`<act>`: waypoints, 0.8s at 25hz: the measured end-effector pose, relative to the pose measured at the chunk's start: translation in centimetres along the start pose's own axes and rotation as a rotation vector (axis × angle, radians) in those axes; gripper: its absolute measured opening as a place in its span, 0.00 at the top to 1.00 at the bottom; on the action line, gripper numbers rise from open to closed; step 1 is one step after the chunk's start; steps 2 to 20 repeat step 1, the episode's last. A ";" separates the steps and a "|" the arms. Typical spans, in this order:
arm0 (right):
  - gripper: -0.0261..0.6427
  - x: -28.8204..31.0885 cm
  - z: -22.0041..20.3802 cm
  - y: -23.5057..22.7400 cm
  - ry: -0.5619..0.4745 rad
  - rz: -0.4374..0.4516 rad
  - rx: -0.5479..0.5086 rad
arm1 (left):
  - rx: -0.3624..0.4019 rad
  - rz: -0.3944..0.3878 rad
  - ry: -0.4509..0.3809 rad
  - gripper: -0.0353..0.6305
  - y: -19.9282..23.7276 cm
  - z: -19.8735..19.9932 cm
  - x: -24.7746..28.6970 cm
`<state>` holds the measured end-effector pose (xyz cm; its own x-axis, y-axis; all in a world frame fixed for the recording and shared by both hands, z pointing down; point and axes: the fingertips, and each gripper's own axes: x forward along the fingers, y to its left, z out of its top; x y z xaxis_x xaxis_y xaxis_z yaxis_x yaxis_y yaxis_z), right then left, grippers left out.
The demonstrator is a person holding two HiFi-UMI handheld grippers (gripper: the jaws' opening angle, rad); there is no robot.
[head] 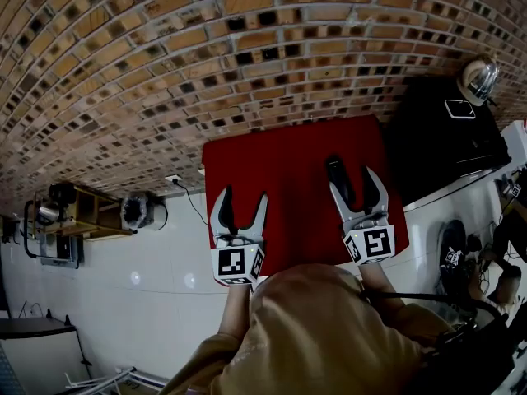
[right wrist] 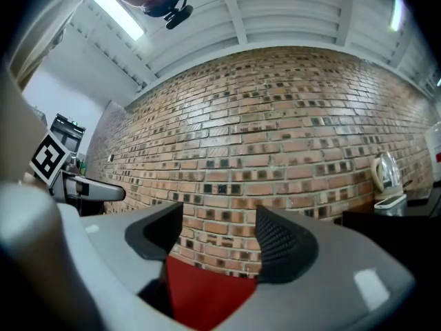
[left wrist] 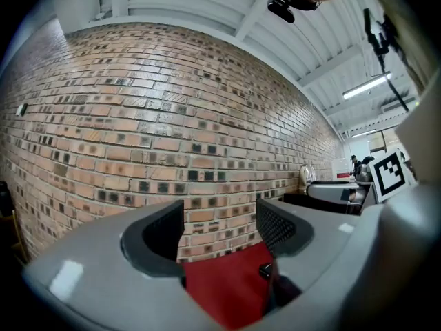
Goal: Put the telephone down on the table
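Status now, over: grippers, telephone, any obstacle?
Left gripper open, empty. Right gripper open, empty. Telephone lies on the red table, beside the right gripper. Nothing else seen on the table.

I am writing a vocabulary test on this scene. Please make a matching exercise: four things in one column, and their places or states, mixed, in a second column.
1. telephone
2. left hand-held gripper
3. kettle
4. table

A. on the black counter
B. red, against the brick wall
C. jaws apart, nothing between them
D. lying on the table beside the right hand-held gripper

Pairs: 1-D, 2-C, 3-A, 4-B
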<state>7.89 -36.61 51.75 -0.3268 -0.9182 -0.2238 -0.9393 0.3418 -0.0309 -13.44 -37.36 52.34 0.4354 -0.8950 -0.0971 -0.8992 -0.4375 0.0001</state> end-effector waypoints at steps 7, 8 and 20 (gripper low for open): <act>0.48 0.0 -0.1 0.1 0.000 0.002 0.007 | 0.001 -0.001 -0.002 0.48 0.0 0.2 -0.1; 0.48 0.0 -0.1 0.1 0.000 0.002 0.007 | 0.001 -0.001 -0.002 0.48 0.0 0.2 -0.1; 0.48 0.0 -0.1 0.1 0.000 0.002 0.007 | 0.001 -0.001 -0.002 0.48 0.0 0.2 -0.1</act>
